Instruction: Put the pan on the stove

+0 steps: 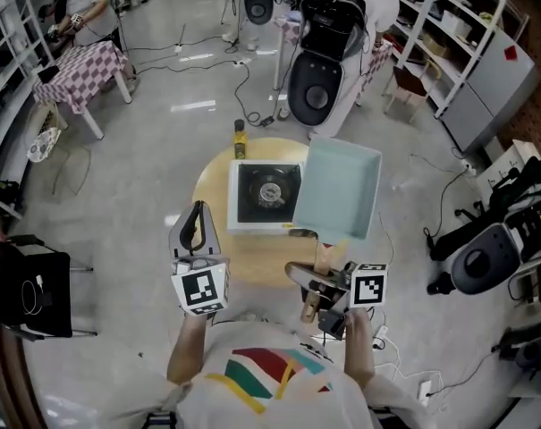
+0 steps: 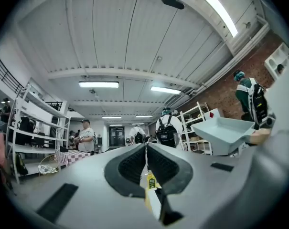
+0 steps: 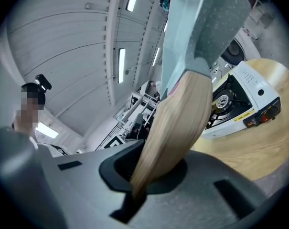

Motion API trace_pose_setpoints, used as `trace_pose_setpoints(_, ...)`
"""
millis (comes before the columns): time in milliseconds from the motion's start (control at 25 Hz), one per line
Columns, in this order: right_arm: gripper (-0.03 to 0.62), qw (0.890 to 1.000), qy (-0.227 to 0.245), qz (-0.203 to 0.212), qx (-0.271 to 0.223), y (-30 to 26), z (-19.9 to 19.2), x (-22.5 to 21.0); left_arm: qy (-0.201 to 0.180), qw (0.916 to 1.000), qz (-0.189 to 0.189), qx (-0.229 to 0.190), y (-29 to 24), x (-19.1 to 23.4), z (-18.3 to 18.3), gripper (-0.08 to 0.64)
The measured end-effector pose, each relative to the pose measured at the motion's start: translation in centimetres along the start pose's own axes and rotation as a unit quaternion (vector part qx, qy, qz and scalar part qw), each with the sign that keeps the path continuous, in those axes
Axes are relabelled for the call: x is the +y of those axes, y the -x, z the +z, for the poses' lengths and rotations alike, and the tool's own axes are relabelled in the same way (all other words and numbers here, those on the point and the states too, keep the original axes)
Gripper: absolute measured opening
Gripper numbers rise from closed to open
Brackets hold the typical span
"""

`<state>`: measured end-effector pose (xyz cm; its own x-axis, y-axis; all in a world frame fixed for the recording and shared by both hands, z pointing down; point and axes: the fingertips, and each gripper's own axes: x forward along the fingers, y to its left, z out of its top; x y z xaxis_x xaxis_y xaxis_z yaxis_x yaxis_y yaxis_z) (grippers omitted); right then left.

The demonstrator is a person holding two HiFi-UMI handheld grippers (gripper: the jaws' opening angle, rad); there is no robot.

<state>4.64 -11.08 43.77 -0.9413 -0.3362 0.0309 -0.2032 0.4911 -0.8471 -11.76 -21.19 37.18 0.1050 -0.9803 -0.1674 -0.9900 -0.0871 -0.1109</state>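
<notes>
One round wooden surface (image 1: 252,256) is seen on a grey floor (image 1: 154,150) strewn with cables. A white gas stove (image 1: 266,195) is set near the middle of it, and a small yellow bottle (image 1: 240,139) stands at the far edge. Bare wood is left along the near and left edges.

The pale blue square pan (image 1: 342,190) is held tilted in the air over the stove's right side and the surface's right edge; the burner is left uncovered. Its wooden handle (image 3: 175,128) is clamped by the right tongs (image 1: 319,286).

The left tongs (image 1: 197,226) are closed on nothing and raised over the left near edge.

A checked table (image 1: 78,70) and shelving (image 1: 449,34) are placed well apart, with open floor between.
</notes>
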Motion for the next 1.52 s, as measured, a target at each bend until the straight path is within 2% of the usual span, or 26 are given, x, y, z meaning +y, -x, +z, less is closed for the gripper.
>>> trace_pose_setpoints(200, -0.002, 1.0, 0.0, 0.017, 0.014, -2.7, -0.5, 0.8, 0.004, 0.9999, 0.008, -0.005, 0.3, 2.1, 0.0, 0.011)
trace_pose_setpoints(600, -0.002, 1.0, -0.013, 0.016, 0.023, -4.1, -0.9, 0.8, 0.01, 0.9999, 0.002, 0.002, -0.2, 3.1, -0.7, 0.011)
trace_pose_setpoints(720, -0.002, 0.999, -0.024, 0.028, 0.031, -4.7, -0.5, 0.6, 0.013, 0.9999, -0.001, 0.004, -0.7, 3.4, -0.8, 0.011)
trace_pose_setpoints(880, -0.002, 0.997, -0.038, 0.043, 0.052, -5.3, 0.1, -0.9, 0.007, 1.0, -0.005, 0.002, -1.2, 3.2, -0.7, 0.011)
trace_pose_setpoints(1040, -0.002, 0.995, -0.027, 0.046, 0.08, -6.4, 1.1, -2.9, -0.002, 1.0, 0.0, 0.002, -1.4, 3.6, -1.4, 0.011)
trace_pose_setpoints(1200, -0.002, 0.993, -0.043, 0.056, 0.099, -7.4, 1.8, -4.9, -0.004, 0.9998, 0.004, 0.019, -1.3, 3.9, -1.8, 0.011)
trace_pose_setpoints(1400, -0.002, 0.988, -0.059, 0.069, 0.124, -8.7, 2.4, -7.1, -0.011, 0.9996, 0.02, 0.016, -0.9, 4.3, -2.1, 0.011)
trace_pose_setpoints(1520, -0.002, 0.985, -0.077, 0.078, 0.131, -9.6, 2.5, -8.0, -0.011, 0.999, 0.024, 0.035, -0.6, 4.2, -2.5, 0.011)
